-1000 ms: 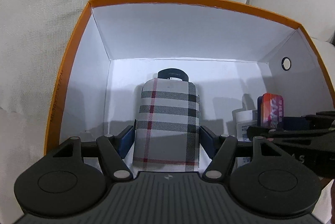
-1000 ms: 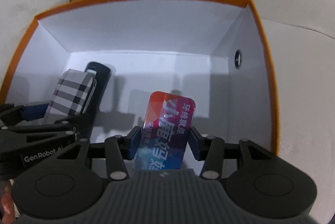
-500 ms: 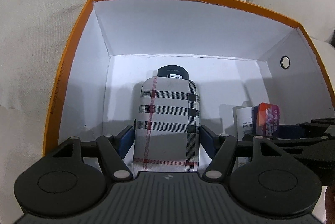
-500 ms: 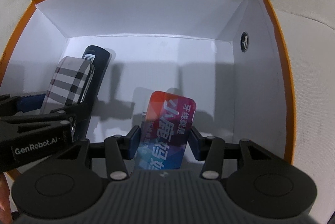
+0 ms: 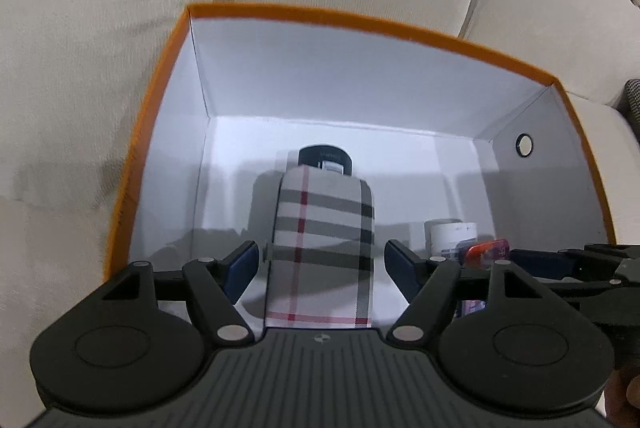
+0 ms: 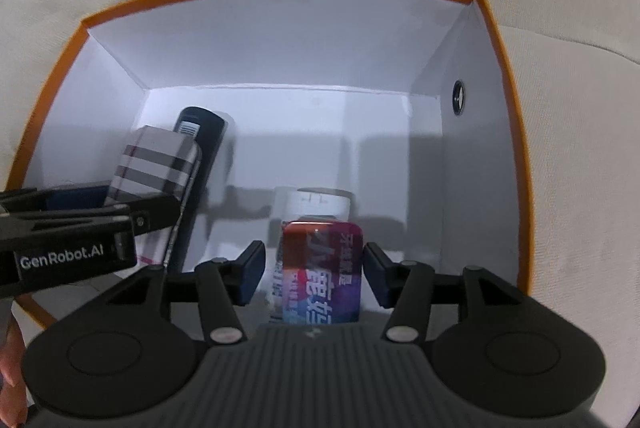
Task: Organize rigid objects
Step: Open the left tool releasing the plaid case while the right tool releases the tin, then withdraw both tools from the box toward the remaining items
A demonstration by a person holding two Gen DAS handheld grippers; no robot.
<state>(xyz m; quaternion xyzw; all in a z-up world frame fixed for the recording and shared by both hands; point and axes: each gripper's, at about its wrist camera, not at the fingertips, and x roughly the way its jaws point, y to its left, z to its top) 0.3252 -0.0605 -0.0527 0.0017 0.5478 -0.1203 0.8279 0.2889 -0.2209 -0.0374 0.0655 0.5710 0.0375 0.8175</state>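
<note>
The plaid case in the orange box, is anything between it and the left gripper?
Nothing visible is. The plaid case sits directly between the left gripper's opening jaws, with a small gap showing on each side. The dark bottle lies under and beyond it, not in the way.

left wrist: close, steeply down into orange box [image 5: 144,155] | right wrist: same | shared: box interior

One orange box [image 5: 440,39], one plaid case [image 5: 324,248], one dark bottle [image 6: 200,131], one white bottle [image 6: 320,203], one red-blue tin [image 6: 322,268], two grippers
</note>
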